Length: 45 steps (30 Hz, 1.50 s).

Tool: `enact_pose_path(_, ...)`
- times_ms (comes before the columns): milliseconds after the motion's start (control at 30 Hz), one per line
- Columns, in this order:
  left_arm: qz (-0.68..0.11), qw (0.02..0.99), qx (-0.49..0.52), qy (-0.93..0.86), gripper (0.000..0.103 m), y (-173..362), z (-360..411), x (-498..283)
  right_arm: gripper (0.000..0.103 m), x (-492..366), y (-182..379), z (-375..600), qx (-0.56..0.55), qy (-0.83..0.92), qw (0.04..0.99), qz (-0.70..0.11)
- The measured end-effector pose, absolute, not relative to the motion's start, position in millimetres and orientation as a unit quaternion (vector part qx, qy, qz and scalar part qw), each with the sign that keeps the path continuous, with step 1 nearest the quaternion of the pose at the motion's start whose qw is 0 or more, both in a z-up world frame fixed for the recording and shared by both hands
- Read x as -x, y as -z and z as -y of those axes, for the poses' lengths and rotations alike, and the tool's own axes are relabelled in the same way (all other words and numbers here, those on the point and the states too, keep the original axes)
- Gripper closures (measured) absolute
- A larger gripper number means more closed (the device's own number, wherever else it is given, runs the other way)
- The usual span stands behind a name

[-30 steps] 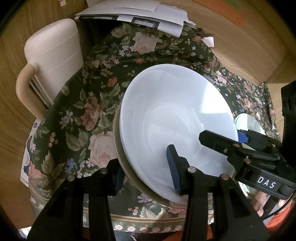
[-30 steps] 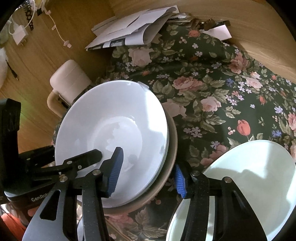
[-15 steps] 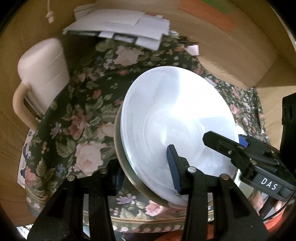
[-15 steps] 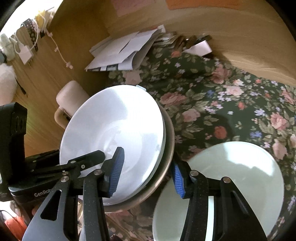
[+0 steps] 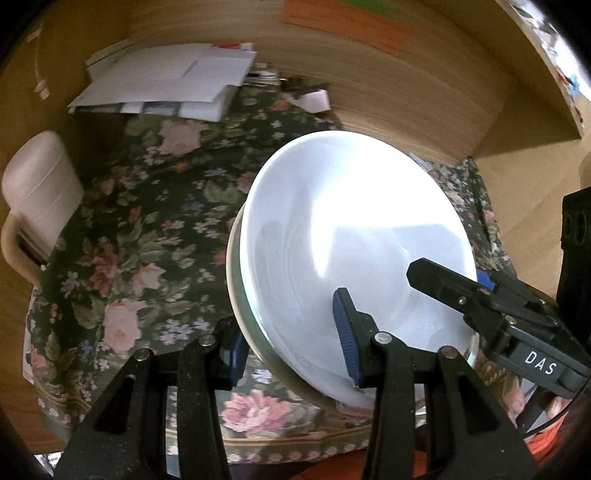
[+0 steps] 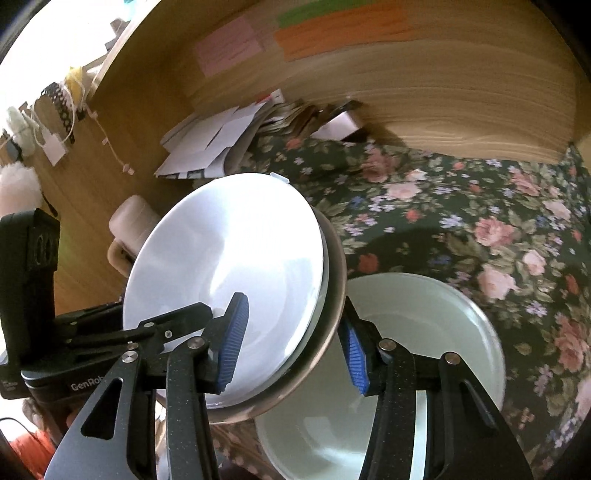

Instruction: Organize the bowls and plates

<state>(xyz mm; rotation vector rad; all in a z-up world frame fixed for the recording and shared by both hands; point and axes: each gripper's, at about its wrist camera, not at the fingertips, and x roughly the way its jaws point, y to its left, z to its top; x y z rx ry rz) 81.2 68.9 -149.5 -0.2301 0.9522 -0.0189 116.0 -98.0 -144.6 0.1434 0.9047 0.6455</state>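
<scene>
Both tongs — left tongs [image 5: 291,347] and right tongs [image 6: 293,341] — pinch opposite rims of a tilted stack of white bowls [image 6: 229,280] nested in a grey-rimmed one, raised above the floral desk [image 6: 461,206] — beside an empty pale bowl [image 6: 424,321] near its front edge.

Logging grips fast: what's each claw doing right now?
Left claw: closed on the rim of the stacked bowls.
Right claw: closed on the same stacked bowls, opposite rim.

1. A dark floral tablecloth [image 5: 147,229] is spread over the table.
2. White papers [image 5: 166,85] are piled at 11 o'clock in the left wrist view, at the cloth's far edge.
3. A cream chair [image 5: 37,192] is seen at 9 o'clock.
4. Coloured notes [image 6: 314,29] are stuck on the wooden wall [image 6: 443,92] at 12 o'clock in the right wrist view.
</scene>
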Motion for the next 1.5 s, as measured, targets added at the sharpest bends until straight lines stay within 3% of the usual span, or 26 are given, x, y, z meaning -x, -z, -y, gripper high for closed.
enact_pose_path(900, -0.504, 0.857, 0.082, 0.072, 0.060, 182.2, 3.0, -104.9, 0.058, -115.1, 175.1, 176.2, -0.104, -0.244, 0.848, -0.459)
enact_pose_path(1233, -0.499, 0.858, 0.088, 0.082, 0.060, 185.2, 2.9, -106.6, 0.055, -118.7, 181.1, 178.5, -0.110, -0.254, 0.847, -0.454)
enact_pose_path(1333, -0.483, 0.871, 0.071, 0.063, 0.054, 181.6, -0.2, -104.1, 0.054, -120.0, 180.2, 182.9, -0.108, -0.253, 0.850, -0.449)
enact_pose_path(1500, -0.453, 0.888, 0.073, 0.045, 0.053, 163.9, -12.9, -94.1, 0.050, -116.1, 165.2, 198.0, -0.111, -0.237, 0.869, -0.419)
